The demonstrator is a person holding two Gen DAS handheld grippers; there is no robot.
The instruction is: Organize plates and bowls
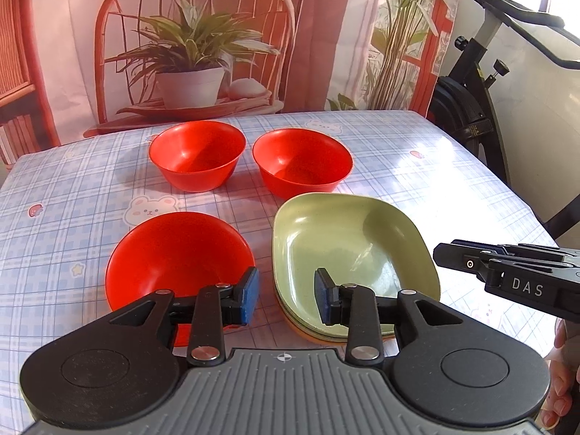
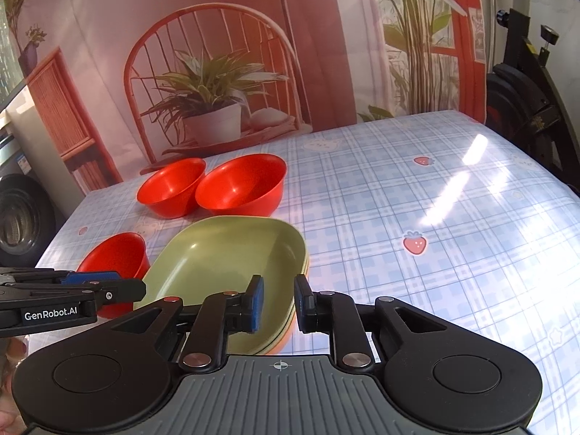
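Left gripper (image 1: 286,295) nearest, jaws apart, nothing between pads, hovering low over gap between near red bowl (image 1: 179,257) and plate stack (image 1: 353,268). Left pad (image 1: 250,295) over right rim of that bowl, right pad (image 1: 326,295) over near-left edge of stack; contact with either not clear, looks just above.

Right gripper (image 2: 277,302) also apart, empty, parked at near-right edge of same plate stack (image 2: 232,272); left pad (image 2: 255,302) over stack rim, right pad off over tablecloth (image 2: 435,253). Seen from left wrist view, right gripper (image 1: 444,255) sits just right of stack, side-on, opening not readable there.

Stack: green plate on top, more green rims below, orange plate at bottom. Plates look already gathered.

Two more red bowls ahead of left gripper: far-left bowl (image 1: 197,154) and far-right bowl (image 1: 302,161), side by side, close but apart, upright, beyond the stack. All three bowls single, not nested.

Step in hand, judged: bowls remain to be stacked; near bowl likely first pick. Next move calls for shifting left gripper slightly left, one pad inside rim, one outside, closing on wall, lifting clear, then nesting into a far bowl. Thin slick rim, so slip or tilt possible; keep clear of stack edge.
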